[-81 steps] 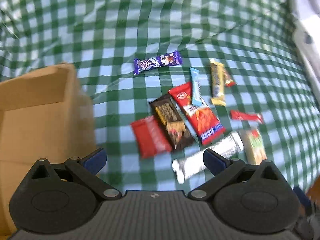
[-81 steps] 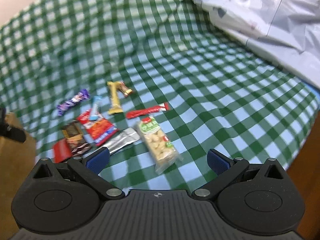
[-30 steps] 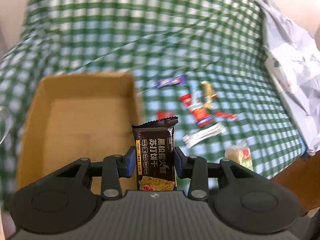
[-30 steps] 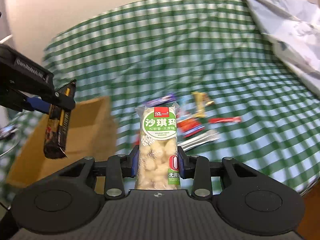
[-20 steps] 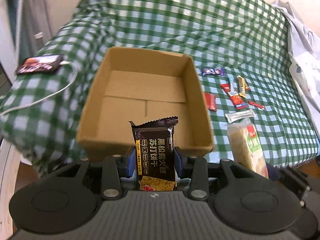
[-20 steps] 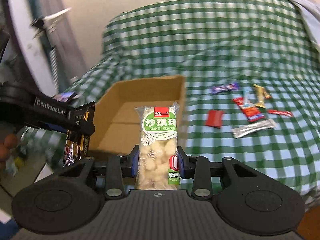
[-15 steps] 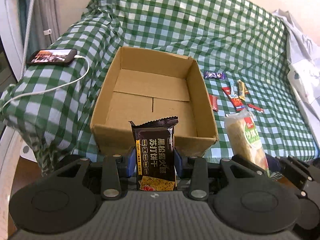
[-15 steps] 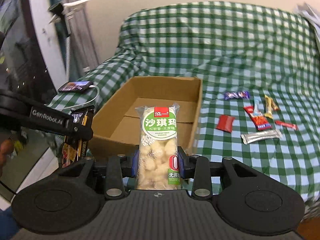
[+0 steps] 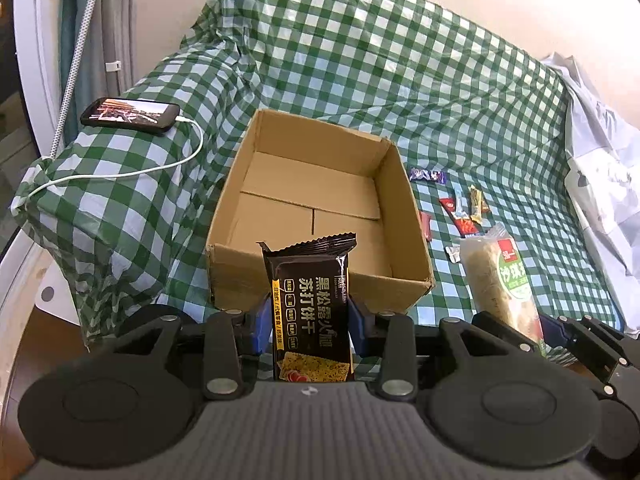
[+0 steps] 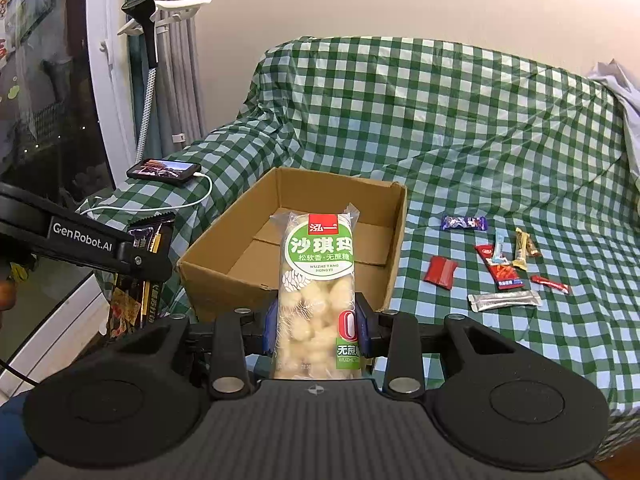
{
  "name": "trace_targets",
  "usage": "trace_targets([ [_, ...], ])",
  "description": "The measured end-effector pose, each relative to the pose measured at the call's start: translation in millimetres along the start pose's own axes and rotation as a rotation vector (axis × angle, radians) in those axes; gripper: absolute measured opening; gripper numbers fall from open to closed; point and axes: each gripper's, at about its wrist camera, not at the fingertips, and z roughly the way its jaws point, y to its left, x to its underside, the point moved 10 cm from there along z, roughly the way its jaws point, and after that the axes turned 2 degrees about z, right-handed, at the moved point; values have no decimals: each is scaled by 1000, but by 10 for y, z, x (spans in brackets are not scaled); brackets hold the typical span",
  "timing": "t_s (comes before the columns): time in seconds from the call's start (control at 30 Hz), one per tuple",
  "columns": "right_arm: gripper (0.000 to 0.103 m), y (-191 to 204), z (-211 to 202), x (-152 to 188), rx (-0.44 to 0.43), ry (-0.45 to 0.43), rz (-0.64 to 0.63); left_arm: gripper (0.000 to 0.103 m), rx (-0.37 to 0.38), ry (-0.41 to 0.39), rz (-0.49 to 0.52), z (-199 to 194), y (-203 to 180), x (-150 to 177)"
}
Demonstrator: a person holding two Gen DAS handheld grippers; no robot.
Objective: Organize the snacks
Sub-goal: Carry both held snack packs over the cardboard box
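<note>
Surface: we see a green-and-white checked cloth (image 10: pixel 460 128) draped over what looks like a sofa or bed; we cannot tell which.
Box: an open brown cardboard box (image 9: pixel 404 200) sits on the cloth, nothing inside it.
Left tool (image 9: pixel 308 320): clenched on a black cracker packet with yellow side stripe (image 9: pixel 310 304), held upright just before the box's near wall.
Right tool (image 10: pixel 316 320): clenched on a clear bag of pale puffed snack with green label (image 10: pixel 318 280), upright, in front of the box.
Loose snacks: right of the box we find a purple wrapped bar (image 10: pixel 464 223), a red square packet (image 10: pixel 440 272), a long red packet (image 10: pixel 500 268), a silver sachet (image 10: pixel 504 300) and a few thin sticks, lying close together.
Armrest: a black smartphone with lit screen (image 10: pixel 164 170) lies there, white cable (image 10: pixel 168 206) attached.
Room: cream wall (image 10: pixel 400 0) behind; grey curtain (image 10: pixel 176 60) and white frame (image 10: pixel 104 80) at left; crumpled pale sheet (image 9: pixel 600 168) at right.
</note>
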Motion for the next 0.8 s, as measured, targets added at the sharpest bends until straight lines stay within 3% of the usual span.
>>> trace_targets([
  [0.4,38,20,26,7,5,11,-15,43,7,-13,-5,-7,8,-10],
  [0.8,38,-28,165,54,0,59,-14,43,-1,24,-22,154,73,-52],
])
